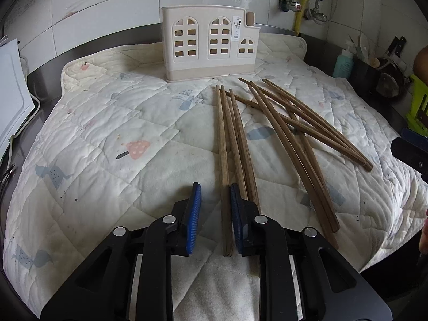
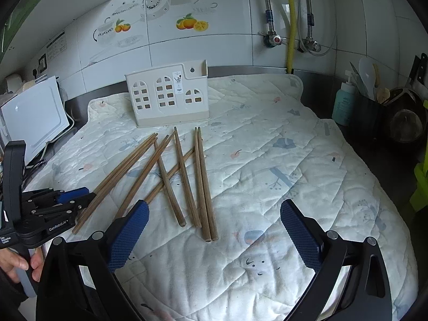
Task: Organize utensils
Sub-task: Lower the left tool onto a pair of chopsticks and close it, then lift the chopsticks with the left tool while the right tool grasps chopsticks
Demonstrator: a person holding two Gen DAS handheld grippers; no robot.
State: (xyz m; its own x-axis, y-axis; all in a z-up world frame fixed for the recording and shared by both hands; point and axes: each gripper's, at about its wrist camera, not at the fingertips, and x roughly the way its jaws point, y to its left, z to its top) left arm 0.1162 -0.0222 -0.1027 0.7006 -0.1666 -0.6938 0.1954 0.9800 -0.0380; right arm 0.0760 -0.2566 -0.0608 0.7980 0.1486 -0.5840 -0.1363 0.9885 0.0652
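Observation:
Several wooden chopsticks (image 2: 165, 171) lie loose and partly crossed on a white quilted mat (image 2: 267, 160). Behind them stands a cream utensil holder (image 1: 211, 42) with window cut-outs, also seen in the right wrist view as the holder (image 2: 168, 96). My left gripper (image 1: 215, 188) sits low over the mat with one chopstick (image 1: 224, 160) between its jaws. The stick lies against the right pad (image 1: 235, 214), and the left pad (image 1: 195, 214) stands apart from it. In the right wrist view, my right gripper (image 2: 215, 206) is wide open, with the near ends of a chopstick pair (image 2: 206, 214) between its fingers.
A white appliance (image 2: 34, 112) stands at the mat's left edge. At the right are a teal bottle (image 2: 343, 104), a black tub of utensils (image 2: 369, 112) and a dark pot (image 2: 406, 123). Pipes run down the tiled wall. A hand (image 2: 16, 264) holds the left gripper's handle.

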